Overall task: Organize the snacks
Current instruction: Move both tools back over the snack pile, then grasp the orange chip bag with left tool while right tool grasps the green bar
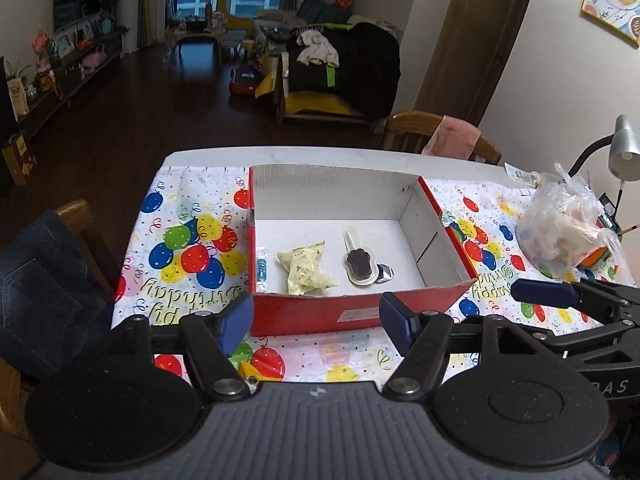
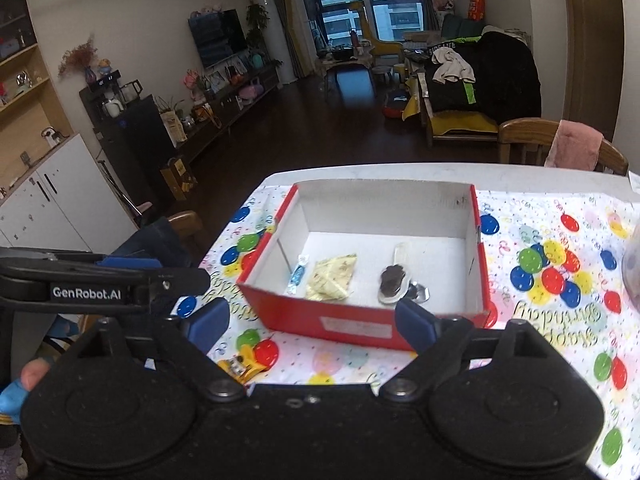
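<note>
A red cardboard box (image 1: pixel 360 314) with a white inside stands on the balloon-print tablecloth; it also shows in the right wrist view (image 2: pixel 356 326). In it lie a cream snack packet (image 1: pixel 306 270) (image 2: pixel 331 278), a small blue-wrapped candy (image 1: pixel 261 268) (image 2: pixel 297 276), a clear packet with a dark brown snack (image 1: pixel 360 266) (image 2: pixel 394 282) and a small silver piece (image 1: pixel 385 273) (image 2: pixel 418 292). A yellow snack packet (image 2: pixel 242 366) lies on the cloth in front of the box. My left gripper (image 1: pixel 316 320) is open and empty before the box's front wall. My right gripper (image 2: pixel 312 326) is open and empty there too.
A clear plastic bag (image 1: pixel 568 224) with things in it sits at the table's right, beside a grey lamp (image 1: pixel 622 148). Wooden chairs stand around the table, one with jeans (image 1: pixel 44 280) on it, one with a pink cloth (image 1: pixel 452 138).
</note>
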Available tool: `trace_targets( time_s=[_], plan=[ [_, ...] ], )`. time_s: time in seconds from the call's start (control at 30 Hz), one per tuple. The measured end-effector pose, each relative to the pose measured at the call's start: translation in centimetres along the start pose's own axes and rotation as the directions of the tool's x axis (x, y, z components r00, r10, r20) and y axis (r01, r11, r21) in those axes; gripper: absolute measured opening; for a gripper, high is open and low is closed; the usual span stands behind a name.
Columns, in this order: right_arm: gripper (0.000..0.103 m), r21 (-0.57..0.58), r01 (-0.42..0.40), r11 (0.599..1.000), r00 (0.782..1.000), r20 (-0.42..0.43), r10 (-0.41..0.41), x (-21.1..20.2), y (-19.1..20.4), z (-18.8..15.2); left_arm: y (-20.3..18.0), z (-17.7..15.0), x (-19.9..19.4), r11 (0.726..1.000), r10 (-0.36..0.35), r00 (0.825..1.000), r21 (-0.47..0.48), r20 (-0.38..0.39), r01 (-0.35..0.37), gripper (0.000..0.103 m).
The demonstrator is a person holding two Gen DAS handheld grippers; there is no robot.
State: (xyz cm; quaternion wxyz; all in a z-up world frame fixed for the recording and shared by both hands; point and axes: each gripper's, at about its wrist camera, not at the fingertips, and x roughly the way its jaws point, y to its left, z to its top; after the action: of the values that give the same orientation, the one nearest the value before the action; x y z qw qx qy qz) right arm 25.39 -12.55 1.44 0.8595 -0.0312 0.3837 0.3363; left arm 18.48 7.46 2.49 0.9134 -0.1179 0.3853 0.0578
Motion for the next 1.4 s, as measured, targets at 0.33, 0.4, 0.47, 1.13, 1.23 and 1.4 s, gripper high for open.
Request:
trace_targets(
  time_s=[0.33,0.4,0.47,1.13,1.23,1.4],
  plan=[
    [0.102,0.026,0.015,1.000,1.000,0.014,-0.015,-1.2,1.1,-3.7,1.4,-3.7,-1.8,1.000,0.016,0.999,-0.001,0.031,-0.016,0.081],
    [0.103,0.040,0.031,0.999,1.000,0.000,-0.031,-1.0,1.2,-4.6,1.7,-4.6,-1.8,1.000,0.009,1.000,-0.014,0.025,-0.009,0.082],
    [0.103,0.064,0.046,0.997,0.999,-0.018,-0.045,-0.6,1.1,-5.7,2.1,-5.4,-1.7,1.000,0.021,1.000,-0.021,0.019,-0.021,0.082],
    [0.086,0.293,0.265,0.919,0.901,-0.415,-0.128,6.3,1.0,-14.6,5.9,-12.0,-2.0,0.985,0.110,0.994,-0.128,-0.021,-0.112,0.082],
    [0.079,0.328,0.301,0.896,0.885,-0.445,-0.135,7.1,0.8,-15.2,6.4,-12.7,-2.0,0.982,0.122,0.992,-0.139,-0.031,-0.125,0.082],
    [0.071,0.379,0.321,0.868,0.887,-0.442,-0.135,7.8,0.6,-15.2,7.3,-13.2,-2.2,0.977,0.129,0.991,-0.165,-0.040,-0.134,0.082]
  ],
)
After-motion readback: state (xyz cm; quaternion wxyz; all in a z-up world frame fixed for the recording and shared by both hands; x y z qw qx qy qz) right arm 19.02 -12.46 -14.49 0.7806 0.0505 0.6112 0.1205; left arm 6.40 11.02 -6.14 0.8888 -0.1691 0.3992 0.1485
